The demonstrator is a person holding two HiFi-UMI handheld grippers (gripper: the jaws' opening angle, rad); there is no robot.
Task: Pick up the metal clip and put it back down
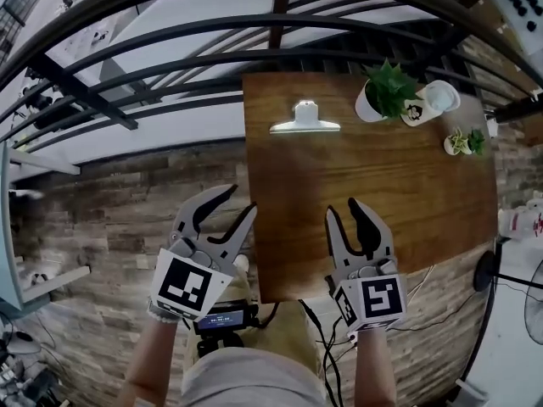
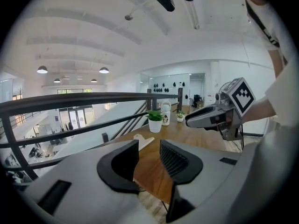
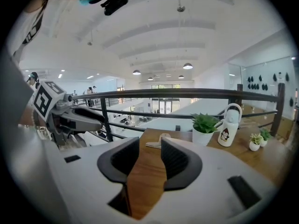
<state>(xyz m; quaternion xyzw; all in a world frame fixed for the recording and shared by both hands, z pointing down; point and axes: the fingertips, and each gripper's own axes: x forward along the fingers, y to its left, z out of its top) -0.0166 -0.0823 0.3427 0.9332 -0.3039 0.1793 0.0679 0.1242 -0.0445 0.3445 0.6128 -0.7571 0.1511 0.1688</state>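
Nearby, a potted plant [image 1: 386, 91] and bottle [image 1: 429, 103] stand beside the metal clip [image 1: 305, 119].

Your head view's bright & evenly lit, no hard shadows on the wooden table [image 1: 382, 210]; railing [image 1: 280, 17] bars bow hard w/ fisheye. Both gripper views: black vignette at corners, ceiling lamps [image 3: 188, 66] glow w/out much glare, white ceiling nr blown out, bkgd slightly soft.

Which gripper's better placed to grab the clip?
Right, probably. The right gripper is open over the table, with the metal clip lined up beyond its jaws; the left gripper hangs off its left side.
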